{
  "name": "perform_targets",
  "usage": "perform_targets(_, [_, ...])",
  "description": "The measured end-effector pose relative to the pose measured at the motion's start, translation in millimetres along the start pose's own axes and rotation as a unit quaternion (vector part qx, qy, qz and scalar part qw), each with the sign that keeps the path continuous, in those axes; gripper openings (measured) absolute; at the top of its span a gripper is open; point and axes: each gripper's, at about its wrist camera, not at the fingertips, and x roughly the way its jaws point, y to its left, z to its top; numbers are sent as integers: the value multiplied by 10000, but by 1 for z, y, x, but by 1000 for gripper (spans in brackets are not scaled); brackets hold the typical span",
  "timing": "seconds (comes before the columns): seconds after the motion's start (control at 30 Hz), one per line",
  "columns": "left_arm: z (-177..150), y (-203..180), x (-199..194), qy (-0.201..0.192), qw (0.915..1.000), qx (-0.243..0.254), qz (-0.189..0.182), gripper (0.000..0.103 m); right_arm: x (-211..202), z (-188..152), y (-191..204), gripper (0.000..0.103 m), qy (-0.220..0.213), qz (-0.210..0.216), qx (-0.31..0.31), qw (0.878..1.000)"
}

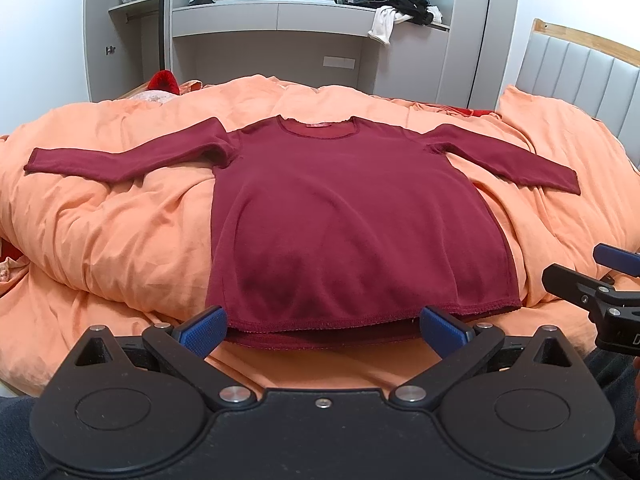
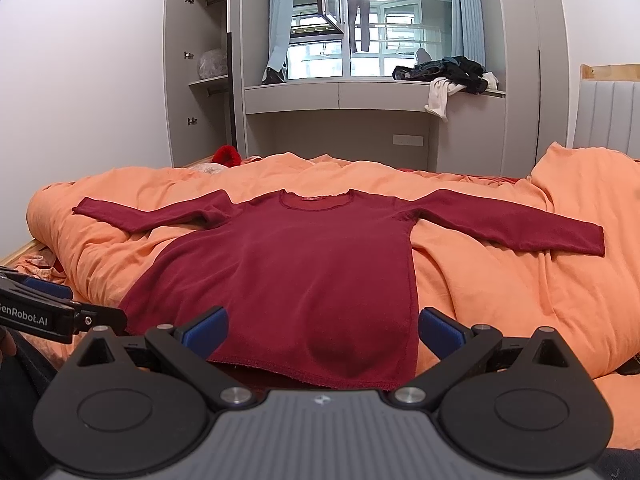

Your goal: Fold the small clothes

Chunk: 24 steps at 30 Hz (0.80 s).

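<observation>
A dark red long-sleeved top (image 1: 352, 216) lies flat and face up on the orange duvet (image 1: 120, 240), both sleeves spread out sideways, hem toward me. It also shows in the right wrist view (image 2: 304, 272). My left gripper (image 1: 322, 330) is open and empty, its blue pads just short of the hem, one at each side. My right gripper (image 2: 322, 330) is open and empty at the hem's right part. The right gripper also shows in the left wrist view (image 1: 600, 280), beside the hem's right corner. The left gripper shows in the right wrist view (image 2: 48, 304) at the far left.
The orange duvet (image 2: 520, 280) covers the bed in rumpled folds. A grey padded headboard (image 1: 580, 80) stands at the right. A grey shelf unit with a clothes pile (image 1: 392, 0) and a window lies behind the bed. A red item (image 1: 164, 80) sits at the far left.
</observation>
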Motion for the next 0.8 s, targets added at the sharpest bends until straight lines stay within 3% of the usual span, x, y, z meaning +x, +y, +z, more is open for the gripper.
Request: perform_targets(0.8, [2,3,12,73,10000,-27,6,102,1,2,-7,103,-169,-161,57,9997])
